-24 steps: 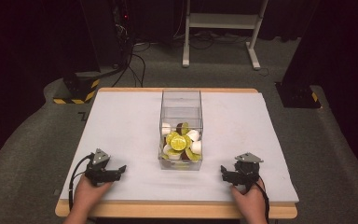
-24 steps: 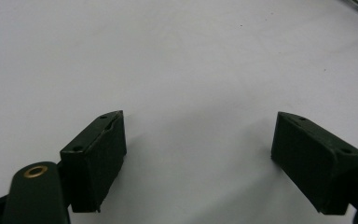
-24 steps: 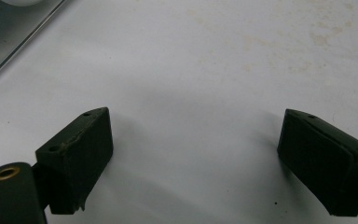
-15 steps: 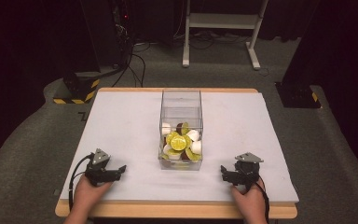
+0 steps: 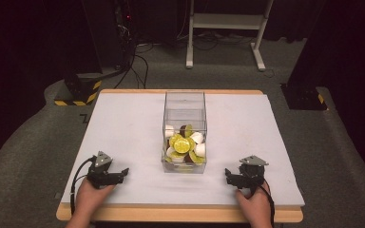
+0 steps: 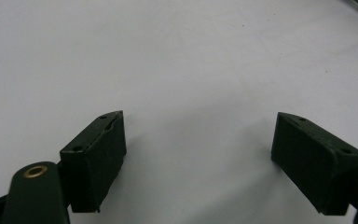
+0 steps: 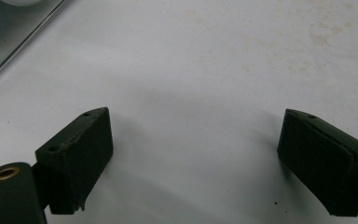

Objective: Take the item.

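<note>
Surface: white table (image 5: pixel 123 118), dark room behind.
Centre: clear box (image 5: pixel 184 130) holding capsules (image 5: pixel 183 145), awaiting picking.
Left gripper (image 5: pixel 121 173): 7 o'clock, jaws apart, empty.
Right gripper (image 5: pixel 228 176): 5 o'clock, likewise.

My left gripper (image 5: pixel 119 175) sits lower left of frame, right gripper (image 5: pixel 233 176) lower right, both on the white table (image 5: pixel 123 123), jaws empty. Clear box (image 5: pixel 185 128) w/ green, white & brown capsules (image 5: pixel 185 146) at center, betw. them.

Bare white mat (image 5: pixel 123 128) flanks the clear bin (image 5: pixel 184 137) mid-table.
</note>
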`<state>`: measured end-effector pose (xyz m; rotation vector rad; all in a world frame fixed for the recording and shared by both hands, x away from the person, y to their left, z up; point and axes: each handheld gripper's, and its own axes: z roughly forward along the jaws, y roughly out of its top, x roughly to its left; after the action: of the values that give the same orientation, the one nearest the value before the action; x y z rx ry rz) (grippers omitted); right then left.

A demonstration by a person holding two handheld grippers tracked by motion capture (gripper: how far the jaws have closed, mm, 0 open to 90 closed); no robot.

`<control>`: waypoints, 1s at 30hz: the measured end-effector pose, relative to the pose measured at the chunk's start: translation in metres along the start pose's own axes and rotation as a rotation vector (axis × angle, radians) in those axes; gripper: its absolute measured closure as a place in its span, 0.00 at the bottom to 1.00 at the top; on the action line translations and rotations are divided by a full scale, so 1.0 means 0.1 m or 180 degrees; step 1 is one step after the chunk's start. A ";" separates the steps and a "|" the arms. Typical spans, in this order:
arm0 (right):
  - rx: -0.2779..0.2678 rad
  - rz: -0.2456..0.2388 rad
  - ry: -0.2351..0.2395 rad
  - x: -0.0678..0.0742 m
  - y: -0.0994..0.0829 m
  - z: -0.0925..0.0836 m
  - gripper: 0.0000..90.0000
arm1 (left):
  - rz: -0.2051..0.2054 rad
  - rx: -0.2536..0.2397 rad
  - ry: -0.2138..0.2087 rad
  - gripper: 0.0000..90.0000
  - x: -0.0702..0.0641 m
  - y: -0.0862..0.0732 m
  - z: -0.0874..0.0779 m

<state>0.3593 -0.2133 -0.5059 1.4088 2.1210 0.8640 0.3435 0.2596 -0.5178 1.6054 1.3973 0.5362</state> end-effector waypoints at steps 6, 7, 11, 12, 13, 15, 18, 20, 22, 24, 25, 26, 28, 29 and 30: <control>0.0001 0.0000 0.0001 0.00 0.00 0.00 0.11 | -0.0036 -0.0028 0.0007 0.18 -0.01 0.01 0.02; 0.0000 0.0003 0.0000 0.00 0.00 0.00 0.11 | -0.0038 -0.0031 0.0007 0.17 -0.01 0.01 0.03; 0.0005 0.0004 0.0006 0.00 0.00 0.00 0.11 | -0.0053 -0.0034 -0.0003 0.16 -0.01 0.01 0.03; 0.0005 0.0003 0.0005 0.00 0.00 0.00 0.11 | -0.0010 -0.0010 -0.0007 0.16 -0.01 0.01 0.02; 0.0005 0.0003 0.0005 0.00 0.00 0.00 0.11 | 0.0044 0.0017 -0.0015 0.16 -0.01 0.01 0.01; 0.0005 0.0003 0.0005 0.00 0.00 0.00 0.11 | 0.0011 -0.0038 -0.0024 0.16 -0.04 0.00 0.01; 0.0005 0.0003 0.0006 0.00 0.00 0.00 0.11 | 0.0052 -0.0058 -0.0052 0.16 -0.05 0.01 -0.01; 0.0005 0.0004 0.0006 0.00 0.00 0.00 0.11 | 0.0058 -0.0073 -0.0078 0.16 -0.06 0.02 -0.03; 0.0005 0.0004 0.0007 0.00 0.00 0.00 0.11 | 0.0027 -0.0097 -0.0107 0.16 -0.07 0.02 -0.04; 0.0005 0.0005 0.0006 0.00 0.00 0.00 0.11 | 0.0031 -0.0113 -0.0133 0.16 -0.09 0.03 -0.05; 0.0004 0.0004 0.0006 0.00 0.00 0.00 0.11 | 0.0028 -0.0110 -0.0142 0.16 -0.09 0.03 -0.05; 0.0005 0.0004 0.0006 0.00 0.00 0.00 0.11 | 0.0015 -0.0122 -0.0155 0.16 -0.10 0.03 -0.06; 0.0005 0.0003 0.0006 0.00 0.00 0.00 0.11 | 0.0041 -0.0094 -0.0185 0.16 -0.10 0.03 -0.07; 0.0005 0.0003 0.0005 0.00 0.00 0.00 0.11 | 0.0049 -0.0097 -0.0204 0.16 -0.11 0.04 -0.08; 0.0004 0.0002 0.0005 0.00 0.00 0.00 0.11 | 0.0060 -0.0100 -0.0216 0.16 -0.11 0.04 -0.08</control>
<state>0.3596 -0.2134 -0.5058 1.4100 2.1229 0.8645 0.3359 0.2519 -0.5080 1.5986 1.3184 0.5076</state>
